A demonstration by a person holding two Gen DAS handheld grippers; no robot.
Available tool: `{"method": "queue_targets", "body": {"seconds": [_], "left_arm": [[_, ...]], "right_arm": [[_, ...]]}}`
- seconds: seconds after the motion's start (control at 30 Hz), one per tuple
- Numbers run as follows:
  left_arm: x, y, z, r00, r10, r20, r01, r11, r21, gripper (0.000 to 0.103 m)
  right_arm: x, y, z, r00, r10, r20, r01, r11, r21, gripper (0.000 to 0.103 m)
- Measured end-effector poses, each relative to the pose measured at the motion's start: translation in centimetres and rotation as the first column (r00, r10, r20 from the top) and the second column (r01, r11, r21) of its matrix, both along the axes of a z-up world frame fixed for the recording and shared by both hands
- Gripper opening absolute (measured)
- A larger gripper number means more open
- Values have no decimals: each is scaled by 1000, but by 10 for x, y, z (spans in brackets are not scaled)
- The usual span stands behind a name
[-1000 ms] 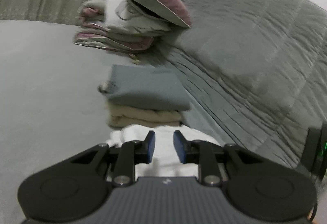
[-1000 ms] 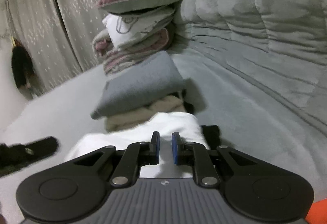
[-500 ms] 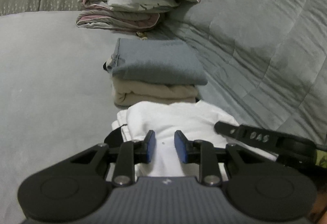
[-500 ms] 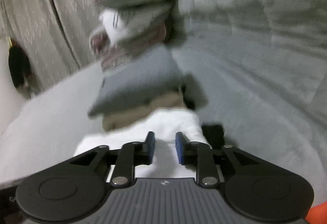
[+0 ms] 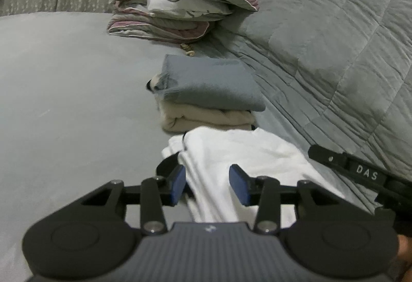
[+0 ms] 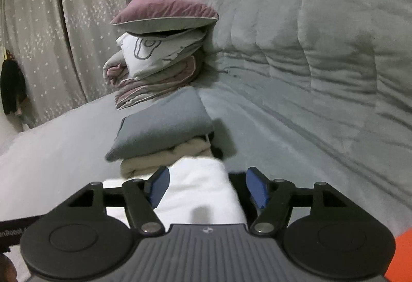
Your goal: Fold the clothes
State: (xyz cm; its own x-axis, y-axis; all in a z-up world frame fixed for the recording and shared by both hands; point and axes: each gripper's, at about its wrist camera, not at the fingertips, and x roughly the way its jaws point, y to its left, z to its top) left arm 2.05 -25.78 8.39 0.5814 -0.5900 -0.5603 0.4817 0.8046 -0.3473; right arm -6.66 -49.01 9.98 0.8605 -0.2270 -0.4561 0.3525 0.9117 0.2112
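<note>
Fingers of left gripper (image 5: 207, 184) and right gripper (image 6: 207, 186) stand released over the folded white cotton garment (image 5: 239, 161), near the grey-and-beige folded stack (image 5: 209, 99). Next, probably lift it onto that stack.

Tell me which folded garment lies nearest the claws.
The white garment: it lies between the open fingers of both claws, in front of the beige one and the grey one stacked behind.

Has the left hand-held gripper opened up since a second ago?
Yes. The left hand-held gripper had its blue pads close together over the white garment; now they stand wide apart, one each side of the fold.
</note>
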Motion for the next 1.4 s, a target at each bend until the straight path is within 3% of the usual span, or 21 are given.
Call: {"method": "queue_targets", "body": {"seconds": [0.13, 0.27, 0.4, 0.67, 0.73, 0.83, 0.93, 1.07, 1.27, 1.4], "left_arm": [[-27, 21, 6, 999, 23, 29, -25, 997, 68, 55], [-59, 48, 22, 994, 50, 99, -64, 986, 153, 86], [-88, 75, 45, 984, 30, 173, -62, 981, 184, 103], [-133, 140, 65, 984, -6, 178, -22, 988, 153, 103], [-136, 155, 59, 984, 10, 180, -35, 990, 133, 103], [-133, 172, 39, 988, 37, 153, -57, 991, 123, 103], [-126, 184, 21, 995, 22, 101, -37, 989, 145, 103], [-125, 194, 17, 993, 25, 119, -46, 984, 173, 103], [-130, 195, 19, 992, 33, 120, -54, 983, 175, 103], [-134, 192, 19, 992, 22, 122, -43, 983, 176, 103]], "right_arm": [[-16, 18, 1, 1000, 15, -13, -15, 1000, -24, 74], [-33, 38, 6, 1000, 0, 21, 1, 999, -47, 101], [-49, 63, 9, 999, 9, 42, -7, 999, -48, 103], [-85, 114, 2, 998, -46, 53, 45, 999, 16, 103], [-95, 126, 0, 998, -40, 44, 40, 999, -5, 103], [-116, 136, 10, 988, -92, 128, 98, 994, -42, 103], [-136, 135, 15, 972, -140, 186, 146, 989, -15, 103], [-148, 130, 19, 950, -257, 178, 258, 966, 20, 103], [-175, 136, 22, 952, -195, 237, 181, 980, 79, 103], [-174, 128, 15, 948, -240, 210, 201, 961, 191, 103]]}}
